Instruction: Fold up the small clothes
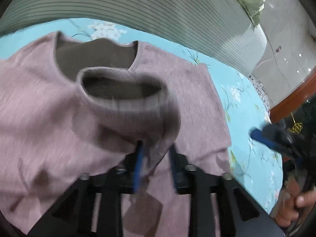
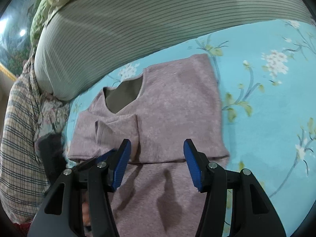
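Left gripper (image 1: 156,148) jaws parted around sleeve cuff (image 1: 126,96), over sweater (image 1: 39,106).

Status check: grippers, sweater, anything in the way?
Left gripper jaws parted, sleeve cuff between them. Right gripper open, empty, over pink sweater. Nothing obstructing.

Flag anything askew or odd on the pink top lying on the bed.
On the pink top, the sleeve sits bunched between the left gripper's parted pads, its cuff gaping open rather than flat. Dark blotches near the lower part may be damp patches or shadows. The right gripper hangs open, empty.
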Available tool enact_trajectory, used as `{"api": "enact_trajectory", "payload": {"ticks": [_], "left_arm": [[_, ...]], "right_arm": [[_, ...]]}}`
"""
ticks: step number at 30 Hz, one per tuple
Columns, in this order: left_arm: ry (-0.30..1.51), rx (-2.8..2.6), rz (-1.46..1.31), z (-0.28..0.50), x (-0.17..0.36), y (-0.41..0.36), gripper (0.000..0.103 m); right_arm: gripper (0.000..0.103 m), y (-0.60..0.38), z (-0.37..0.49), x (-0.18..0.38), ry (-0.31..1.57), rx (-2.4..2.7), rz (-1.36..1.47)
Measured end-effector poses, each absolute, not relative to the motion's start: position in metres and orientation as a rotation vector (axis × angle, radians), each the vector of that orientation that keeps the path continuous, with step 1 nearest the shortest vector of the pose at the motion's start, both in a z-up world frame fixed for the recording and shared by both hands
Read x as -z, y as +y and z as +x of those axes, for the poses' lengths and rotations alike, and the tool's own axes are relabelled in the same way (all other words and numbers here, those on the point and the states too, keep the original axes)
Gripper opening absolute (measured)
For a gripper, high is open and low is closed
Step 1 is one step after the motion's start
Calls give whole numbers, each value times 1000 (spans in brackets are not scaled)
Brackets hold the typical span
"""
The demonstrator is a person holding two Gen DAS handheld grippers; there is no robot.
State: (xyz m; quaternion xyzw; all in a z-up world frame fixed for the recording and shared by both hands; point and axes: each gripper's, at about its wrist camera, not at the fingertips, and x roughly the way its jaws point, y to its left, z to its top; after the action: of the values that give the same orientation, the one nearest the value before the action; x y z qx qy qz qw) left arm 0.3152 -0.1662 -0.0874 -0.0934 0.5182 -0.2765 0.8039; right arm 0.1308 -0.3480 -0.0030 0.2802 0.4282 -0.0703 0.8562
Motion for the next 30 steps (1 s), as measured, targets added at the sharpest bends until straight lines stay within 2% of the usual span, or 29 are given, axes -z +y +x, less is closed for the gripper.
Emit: {"api": "enact_trajectory", "payload": {"ticks": [2, 9, 10, 12, 14, 17, 18, 19, 21, 22, 26, 30], "left_arm": [[1100, 577, -216, 297, 83, -147, 44], [1145, 431, -237, 267, 92, -78, 42], [1145, 400, -253, 266, 95, -65, 42], [1133, 339, -297, 270, 95, -41, 42], [1109, 285, -334, 276, 92, -21, 42], [1082, 227, -354, 284, 88, -5, 42], [1081, 209, -352, 287, 89, -1, 42], [1083, 185, -344, 290, 91, 1, 42], [1095, 139, -337, 296, 96, 5, 38], [1100, 129, -346, 298, 97, 7, 38], [1095, 89, -371, 303, 98, 20, 37], [1103, 47, -335, 301, 101, 34, 28]], "right_arm": [[57, -338, 143, 9, 923, 125, 564], [57, -293, 172, 24, 992, 9, 451], [59, -282, 173, 23, 990, -19, 416], [73, -260, 178, 20, 989, -59, 310], [79, -244, 183, 20, 983, -72, 218], [79, -225, 201, 28, 991, -9, 47], [77, -221, 211, 32, 989, 15, 0], [69, -221, 216, 35, 986, 17, -8], [7, -225, 233, 39, 1003, 5, 33], [7, -230, 239, 37, 1009, 11, 60], [7, -265, 228, -16, 820, 36, 226], [7, -327, 193, -50, 660, 167, 414]]}}
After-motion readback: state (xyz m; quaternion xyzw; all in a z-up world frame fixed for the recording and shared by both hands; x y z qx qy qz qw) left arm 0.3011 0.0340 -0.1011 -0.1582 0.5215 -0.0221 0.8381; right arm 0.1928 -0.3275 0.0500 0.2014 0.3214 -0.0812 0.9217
